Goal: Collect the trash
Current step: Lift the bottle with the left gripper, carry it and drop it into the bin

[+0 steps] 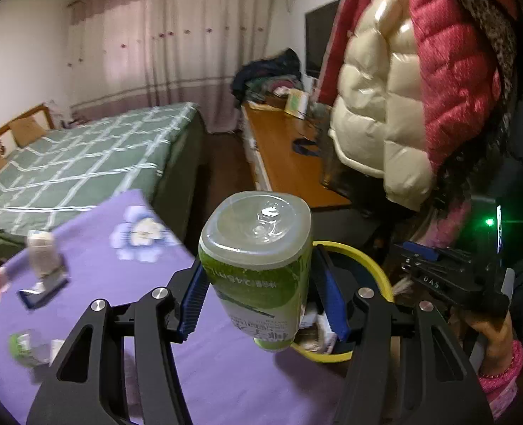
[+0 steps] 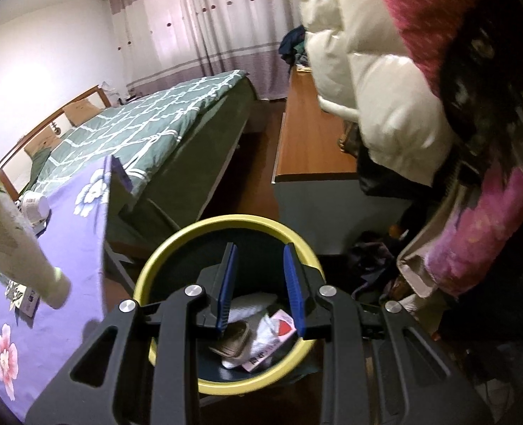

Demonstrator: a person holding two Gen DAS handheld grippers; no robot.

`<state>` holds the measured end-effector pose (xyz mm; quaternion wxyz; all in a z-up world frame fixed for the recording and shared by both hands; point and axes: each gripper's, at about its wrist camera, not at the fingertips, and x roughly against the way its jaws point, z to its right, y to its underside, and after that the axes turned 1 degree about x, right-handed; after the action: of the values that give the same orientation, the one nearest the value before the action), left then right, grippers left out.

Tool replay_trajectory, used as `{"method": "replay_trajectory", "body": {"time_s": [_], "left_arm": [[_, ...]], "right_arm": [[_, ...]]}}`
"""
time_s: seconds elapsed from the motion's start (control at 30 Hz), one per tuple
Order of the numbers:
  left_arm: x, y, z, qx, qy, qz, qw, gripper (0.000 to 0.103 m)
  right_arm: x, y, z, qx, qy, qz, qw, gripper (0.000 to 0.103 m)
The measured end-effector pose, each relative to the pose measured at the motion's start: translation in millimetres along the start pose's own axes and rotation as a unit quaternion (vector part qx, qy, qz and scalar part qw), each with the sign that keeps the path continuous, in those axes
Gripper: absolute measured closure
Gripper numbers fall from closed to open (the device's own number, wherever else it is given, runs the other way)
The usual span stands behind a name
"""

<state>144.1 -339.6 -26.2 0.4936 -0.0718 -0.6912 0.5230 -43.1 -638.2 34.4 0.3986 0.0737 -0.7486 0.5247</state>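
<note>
My left gripper point(image 1: 259, 283) is shut on a plastic bottle with a green label point(image 1: 258, 265), its clear base towards the camera. It hangs over the right end of a purple flowered tablecloth point(image 1: 226, 372), beside a yellow-rimmed bin point(image 1: 367, 258). In the right wrist view the same bottle point(image 2: 13, 233) shows at the left, neck down. My right gripper point(image 2: 260, 251) stands open above the bin point(image 2: 176, 244) with nothing between its blue pads. Inside the bin lie white paper and a pink and red packet point(image 2: 282, 326).
On the cloth lie a small white bottle point(image 1: 44, 251), a blue-edged packet point(image 1: 42, 294) and a crumpled green wrapper point(image 1: 28, 347). A green-quilted bed point(image 1: 84, 163) stands behind, a wooden desk point(image 1: 289, 163) to the right. Puffy coats point(image 1: 420, 88) hang close above the bin.
</note>
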Motion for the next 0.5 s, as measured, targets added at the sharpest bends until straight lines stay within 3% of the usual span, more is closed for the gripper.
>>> {"method": "replay_trajectory", "body": {"time_s": [0.23,0.33,0.4,0.5], "left_arm": [[-69,-2,43,-0.016,0.025,-0.036,0.9989,0.046],[-97,-2,61,-0.035,0.015,-0.043,0.9984,0.045],[-108,0,65,-0.037,-0.001,-0.056,0.9978,0.018],[-108,5,62,-0.025,-0.003,-0.059,0.9980,0.017]], "right_arm": [[-5,4,27,-0.024,0.001,-0.006,1.000,0.077],[-8,5,31,-0.025,0.001,-0.010,1.000,0.077],[-10,7,31,-0.024,-0.002,-0.013,1.000,0.077],[-13,8,28,-0.020,-0.004,-0.016,1.000,0.077]]}}
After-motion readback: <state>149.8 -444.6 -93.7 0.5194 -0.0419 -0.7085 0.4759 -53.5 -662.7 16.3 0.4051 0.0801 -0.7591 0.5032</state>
